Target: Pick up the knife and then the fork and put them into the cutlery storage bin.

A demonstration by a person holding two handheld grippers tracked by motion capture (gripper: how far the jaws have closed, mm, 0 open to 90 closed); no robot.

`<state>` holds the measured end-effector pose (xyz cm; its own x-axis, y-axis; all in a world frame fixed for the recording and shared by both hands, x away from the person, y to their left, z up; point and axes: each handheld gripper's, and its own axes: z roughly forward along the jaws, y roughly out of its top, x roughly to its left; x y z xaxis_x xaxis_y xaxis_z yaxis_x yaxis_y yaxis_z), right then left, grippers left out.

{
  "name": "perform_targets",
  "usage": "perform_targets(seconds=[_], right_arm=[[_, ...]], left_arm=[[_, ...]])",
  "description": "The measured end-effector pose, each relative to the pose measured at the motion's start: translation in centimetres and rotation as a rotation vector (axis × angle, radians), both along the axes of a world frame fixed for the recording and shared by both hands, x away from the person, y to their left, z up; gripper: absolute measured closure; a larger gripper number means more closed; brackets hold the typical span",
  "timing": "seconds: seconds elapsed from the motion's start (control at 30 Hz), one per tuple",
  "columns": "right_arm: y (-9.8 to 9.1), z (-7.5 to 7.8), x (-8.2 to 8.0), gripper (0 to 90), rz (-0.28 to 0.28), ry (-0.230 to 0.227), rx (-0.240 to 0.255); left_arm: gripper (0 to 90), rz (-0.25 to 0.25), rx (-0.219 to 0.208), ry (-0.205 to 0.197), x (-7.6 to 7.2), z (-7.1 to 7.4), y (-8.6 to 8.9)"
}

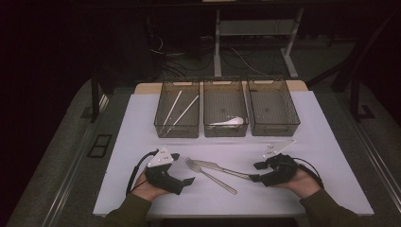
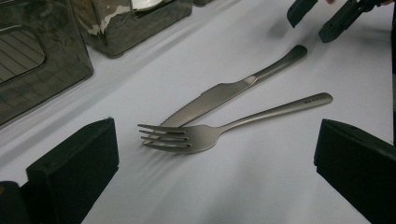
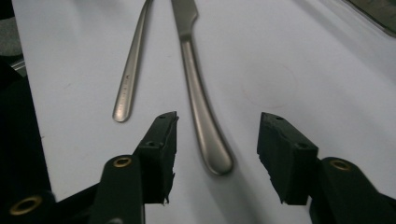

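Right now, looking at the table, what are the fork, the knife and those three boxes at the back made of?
The fork and knife look like brushed steel: grey, with a dull satin sheen and soft highlights. The three boxes look like smoky see-through plastic, since what lies inside shows through the walls; glass seems unlikely but can't be ruled out.

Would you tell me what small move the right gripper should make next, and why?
Probably ease the right gripper forward and down, then close on the knife: its jaws stand open with the handle end lying between them, not yet pinched, flat on the table.
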<state>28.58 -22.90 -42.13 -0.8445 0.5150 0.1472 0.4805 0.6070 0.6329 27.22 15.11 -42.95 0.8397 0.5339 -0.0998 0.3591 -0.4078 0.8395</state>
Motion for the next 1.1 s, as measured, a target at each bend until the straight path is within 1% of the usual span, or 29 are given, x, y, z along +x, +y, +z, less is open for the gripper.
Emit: perform_targets(seconds=[0.03,0.07,0.13,0.2,0.27,0.43,0.5,0.67,0.7,0.83,0.87,0.97,1.1], right_arm=[[-0.1,0.0,0.2,46.5,0.005,0.010,0.005],[-0.1,0.0,0.5,44.0,0.016,0.011,0.004],[-0.1,0.1,0.9,39.6,0.019,0.015,-0.006],[0.1,0.2,1.2,36.0,0.025,0.003,-0.011],[0.3,0.3,1.4,35.7,0.033,0.001,-0.011],[1.1,0.4,1.7,35.6,0.047,-0.012,-0.046],[1.5,0.5,1.9,35.7,0.063,-0.011,-0.052],[2.6,0.7,2.4,39.4,0.108,-0.012,-0.088],[2.8,0.7,2.5,40.2,0.115,-0.018,-0.103],[3.9,0.9,2.9,44.0,0.148,-0.017,-0.118],[4.2,0.9,2.9,44.5,0.149,-0.011,-0.125],[5.1,0.9,3.0,47.9,0.170,-0.016,-0.141],[6.2,0.9,3.1,53.6,0.176,-0.014,-0.179]], left_arm=[[0.0,0.000,0.001,0.000,0.0,0.0,0.0],[0.0,0.001,0.001,0.001,0.0,0.0,0.0],[0.0,0.002,0.000,0.003,0.0,0.0,0.0],[0.0,0.000,0.003,0.001,0.0,0.0,0.0],[0.0,0.000,0.002,-0.001,0.0,-0.1,0.0],[0.0,0.000,0.003,0.002,0.0,-0.1,0.0],[0.0,-0.002,0.006,0.002,0.1,-0.1,-0.1],[0.0,-0.001,0.005,0.004,0.1,-0.1,0.0],[0.0,0.000,0.006,0.004,0.0,-0.1,0.0],[0.0,0.000,0.003,0.004,0.0,-0.1,0.0],[0.0,0.000,0.002,0.005,0.0,-0.1,0.0],[0.0,-0.004,0.007,0.005,0.1,-0.2,-0.1],[0.0,-0.001,0.001,0.005,0.0,-0.1,0.0]])
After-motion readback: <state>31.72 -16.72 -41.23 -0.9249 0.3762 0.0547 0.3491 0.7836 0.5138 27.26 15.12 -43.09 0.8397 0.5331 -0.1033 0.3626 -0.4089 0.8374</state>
